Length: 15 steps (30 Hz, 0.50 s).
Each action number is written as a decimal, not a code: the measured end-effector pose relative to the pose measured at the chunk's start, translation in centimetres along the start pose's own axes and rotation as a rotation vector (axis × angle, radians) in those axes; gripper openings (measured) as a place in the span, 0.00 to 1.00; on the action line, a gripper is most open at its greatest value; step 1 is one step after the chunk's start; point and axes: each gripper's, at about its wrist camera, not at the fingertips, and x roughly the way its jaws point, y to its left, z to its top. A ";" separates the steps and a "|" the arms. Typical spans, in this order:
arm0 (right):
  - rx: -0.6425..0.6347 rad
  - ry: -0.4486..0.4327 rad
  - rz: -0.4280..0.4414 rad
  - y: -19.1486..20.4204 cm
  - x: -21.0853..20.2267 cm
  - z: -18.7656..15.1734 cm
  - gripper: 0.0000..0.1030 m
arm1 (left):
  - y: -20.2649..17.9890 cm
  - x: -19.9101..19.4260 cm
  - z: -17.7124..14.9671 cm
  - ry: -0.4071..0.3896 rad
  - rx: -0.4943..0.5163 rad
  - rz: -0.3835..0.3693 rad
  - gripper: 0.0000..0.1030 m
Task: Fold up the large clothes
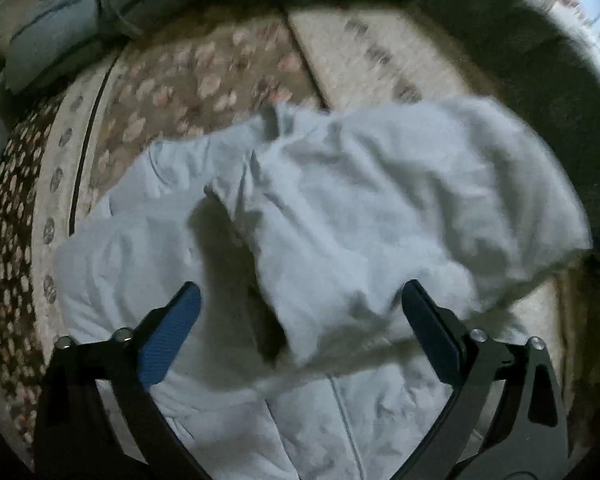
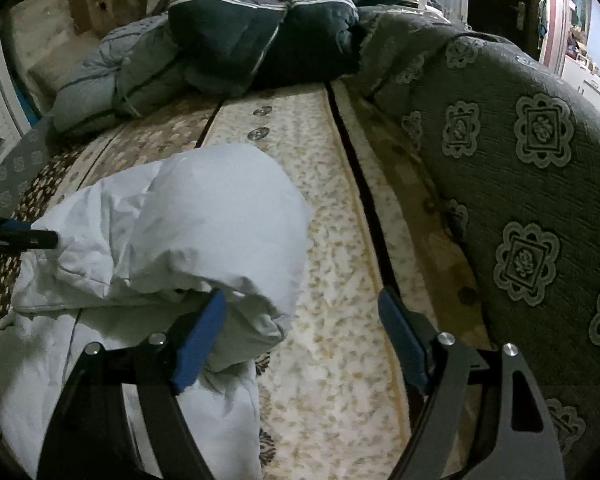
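Observation:
A large pale blue-white garment (image 1: pixel 340 208) lies crumpled on a patterned sofa seat, one part folded over the rest. My left gripper (image 1: pixel 300 312) hovers over its near part, jaws wide open and empty. In the right wrist view the garment (image 2: pixel 204 232) bulges up at the left. My right gripper (image 2: pixel 300 328) is open and empty, its left finger (image 2: pixel 200 340) against the garment's edge, its right finger over the bare seat. The left gripper's tip (image 2: pixel 28 238) shows at the far left edge, by the cloth.
The sofa seat (image 2: pixel 332 240) has beige and floral cushions. A grey-green patterned backrest (image 2: pixel 520 200) rises at the right. A heap of dark blue and grey bedding (image 2: pixel 228 44) lies at the far end of the seat.

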 end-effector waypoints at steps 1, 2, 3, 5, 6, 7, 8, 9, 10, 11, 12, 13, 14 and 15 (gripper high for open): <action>0.012 0.009 -0.002 -0.1 0.2 -0.2 0.76 | 0.1 1.2 0.1 0.039 -0.005 -0.023 0.63; 0.022 0.017 -0.004 -0.2 0.3 -0.3 0.76 | 0.2 2.0 0.3 0.065 -0.026 -0.059 0.54; 0.033 0.029 -0.007 -0.2 0.6 -0.5 0.76 | 0.4 2.2 0.3 0.065 -0.048 -0.068 0.43; 0.044 0.046 -0.015 0.0 1.0 -0.7 0.76 | 0.7 1.2 0.4 0.021 -0.072 -0.080 0.20; 0.043 0.051 -0.019 0.3 1.1 -0.7 0.76 | 0.7 0.7 0.3 0.003 -0.082 -0.091 0.12; 0.039 0.051 -0.022 0.7 1.1 -0.7 0.76 | 1.0 -0.3 0.3 -0.022 -0.096 -0.109 0.09; 0.036 0.048 -0.024 1.0 1.0 -0.7 0.76 | 1.3 -1.8 0.1 -0.070 -0.098 -0.113 0.08; 0.032 0.045 -0.025 1.4 0.9 -0.6 0.76 | 1.6 -3.0 -0.1 -0.106 -0.093 -0.094 0.07; 0.027 0.041 -0.023 1.9 0.7 -0.4 0.76 | 2.1 -4.4 -0.4 -0.147 -0.086 -0.069 0.06; 0.024 0.040 -0.021 2.3 0.6 -0.3 0.76 | 2.5 -5.2 -0.4 -0.166 -0.085 -0.059 0.06; 0.017 0.040 -0.018 2.9 0.5 -0.1 0.76 | 3.3 -6.2 -0.6 -0.184 -0.088 -0.053 0.06; 0.008 0.037 -0.018 3.5 0.3 0.1 0.76 | 3.9 -6.8 -0.8 -0.189 -0.094 -0.050 0.06; 0.003 0.034 -0.018 4.0 0.2 0.2 0.76 | 5.0 -7.5 -1.0 -0.191 -0.109 -0.042 0.06; -0.002 0.030 -0.012 4.6 0.1 0.5 0.76 | 6.3 -8.1 -1.5 -0.194 -0.125 -0.027 0.05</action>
